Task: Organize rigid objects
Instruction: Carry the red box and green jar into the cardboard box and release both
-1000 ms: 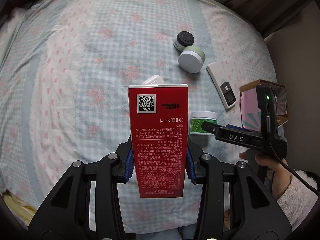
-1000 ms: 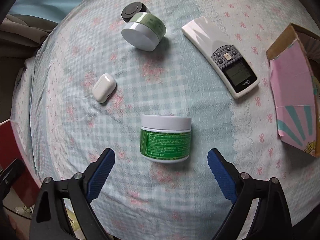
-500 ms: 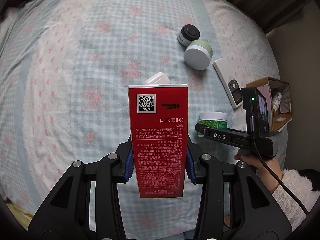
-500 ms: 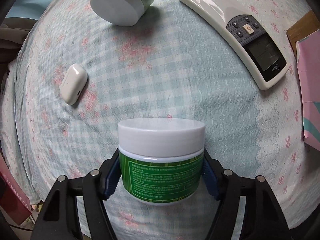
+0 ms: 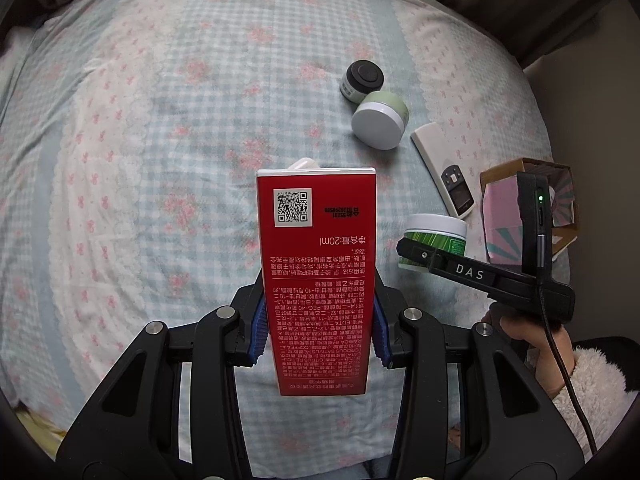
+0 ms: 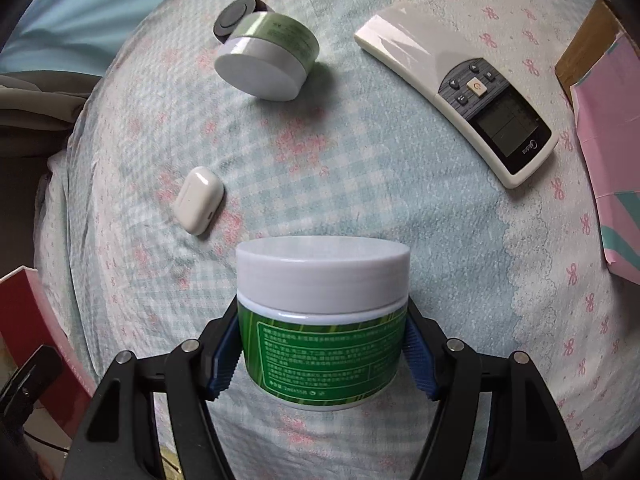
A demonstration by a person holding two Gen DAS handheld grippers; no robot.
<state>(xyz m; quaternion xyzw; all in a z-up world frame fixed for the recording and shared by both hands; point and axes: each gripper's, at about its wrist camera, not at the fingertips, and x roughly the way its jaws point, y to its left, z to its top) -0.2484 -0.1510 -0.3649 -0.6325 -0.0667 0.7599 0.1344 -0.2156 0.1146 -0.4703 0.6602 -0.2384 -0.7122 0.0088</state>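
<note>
My left gripper (image 5: 318, 328) is shut on a tall red box (image 5: 316, 264) with a QR code, held above the bed. My right gripper (image 6: 322, 354) is shut on a green jar with a white lid (image 6: 322, 312), lifted above the sheet; the jar also shows in the left wrist view (image 5: 434, 236) with the right gripper (image 5: 412, 250) around it. A pale green jar (image 6: 266, 62) lies on its side beside a small black-lidded jar (image 6: 236, 20). A white earbud case (image 6: 198, 200) and a white remote (image 6: 460, 84) lie on the sheet.
A cardboard box with pink lining (image 5: 528, 208) stands at the right edge of the bed, also in the right wrist view (image 6: 604, 116). The checked floral bedsheet (image 5: 160, 140) covers the bed. Curtains (image 5: 520, 0) hang behind.
My right gripper closed on the green jar and has lifted it off the sheet. My left gripper still holds the red box, shifting slightly.
</note>
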